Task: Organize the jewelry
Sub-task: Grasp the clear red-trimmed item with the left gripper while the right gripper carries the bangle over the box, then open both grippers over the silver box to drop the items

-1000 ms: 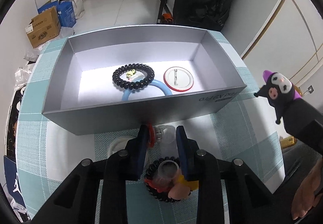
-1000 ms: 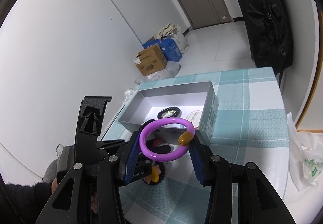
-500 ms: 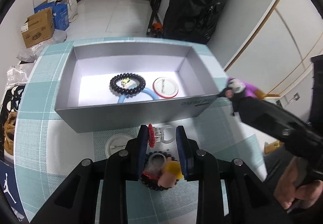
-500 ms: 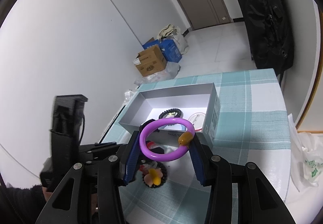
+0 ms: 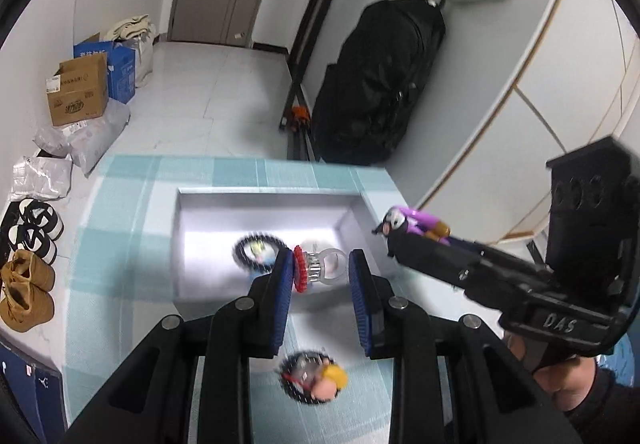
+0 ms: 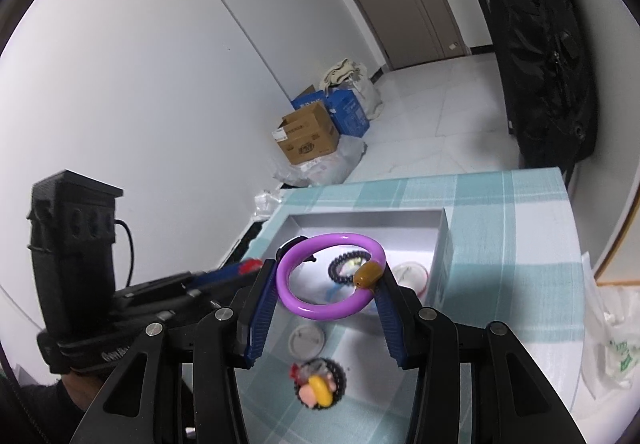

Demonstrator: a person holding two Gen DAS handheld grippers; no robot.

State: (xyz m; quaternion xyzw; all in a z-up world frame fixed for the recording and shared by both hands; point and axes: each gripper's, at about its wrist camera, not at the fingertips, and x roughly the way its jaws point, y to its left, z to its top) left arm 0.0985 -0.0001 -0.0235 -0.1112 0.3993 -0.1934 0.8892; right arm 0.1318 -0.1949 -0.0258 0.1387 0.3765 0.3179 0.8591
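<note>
My left gripper (image 5: 318, 268) is shut on a clear ring with a red toothed disc (image 5: 316, 271) and holds it in the air in front of the grey box (image 5: 208, 240). My right gripper (image 6: 326, 284) is shut on a purple bangle with an amber bead (image 6: 332, 276) and a small cartoon charm (image 5: 394, 222), also lifted above the table. In the box lie a black bead bracelet (image 6: 348, 264), a blue bangle and a white badge with a red rim (image 6: 408, 272). A black bead bracelet with toy charms (image 6: 318, 388) lies on the checked cloth.
A white round badge (image 6: 306, 340) lies on the teal checked tablecloth (image 6: 512, 228) in front of the box. A black bag (image 5: 380, 84) stands behind the table. Cardboard boxes (image 5: 78, 92) and shoes (image 5: 24, 284) are on the floor at left.
My left gripper has risen well above the table with the clear ring; the box and charm bracelet now look farther below. The right gripper still holds the purple bangle, slightly higher.
</note>
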